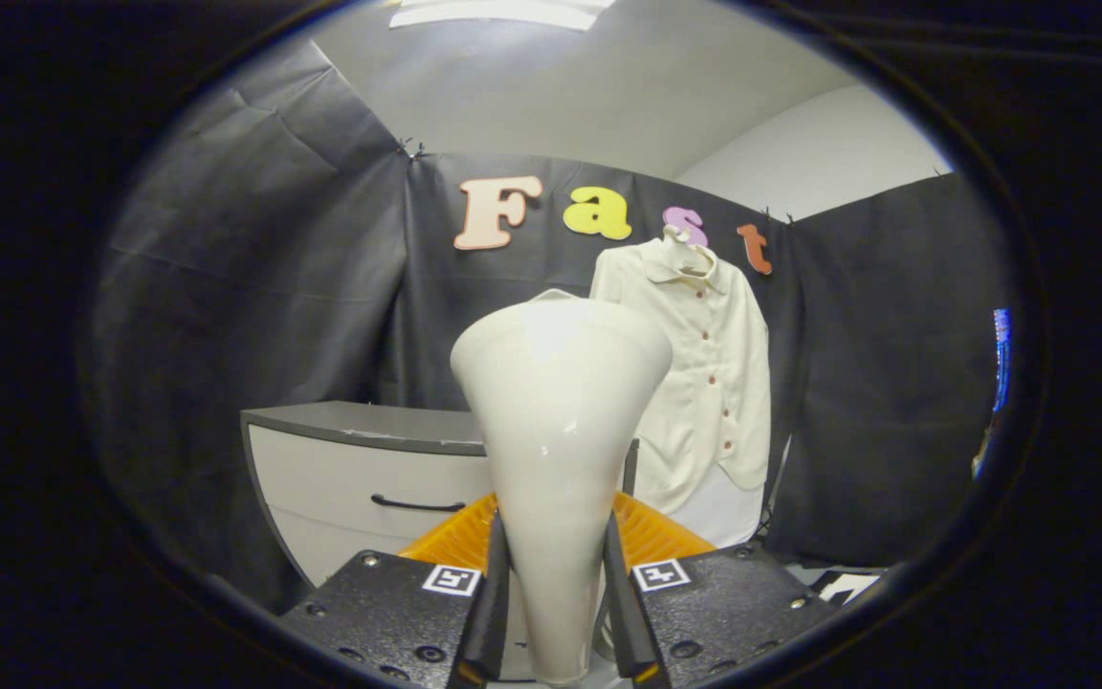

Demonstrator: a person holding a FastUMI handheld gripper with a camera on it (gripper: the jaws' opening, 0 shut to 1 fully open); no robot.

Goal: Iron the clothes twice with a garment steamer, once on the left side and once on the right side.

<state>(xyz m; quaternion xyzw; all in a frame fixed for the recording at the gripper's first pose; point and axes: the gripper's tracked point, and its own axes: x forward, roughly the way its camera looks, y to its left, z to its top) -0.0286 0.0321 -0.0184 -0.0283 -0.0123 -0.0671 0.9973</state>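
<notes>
My gripper (556, 612) is shut on the handle of a white garment steamer (559, 402), both fingers pressing its narrow lower part. The steamer stands upright between the fingers and flares out to a wide head at the top. Beyond it, a cream button-up shirt (704, 373) hangs on a hanger against the black cloth wall, a little to the right of the steamer's head. The steamer hides the shirt's left sleeve edge. The steamer head is still some way short of the shirt.
A white cabinet (360, 478) with a grey top and a dark drawer handle stands beyond the fingers to the left, below the shirt's level. An orange ribbed object (651, 536) lies just behind the fingers.
</notes>
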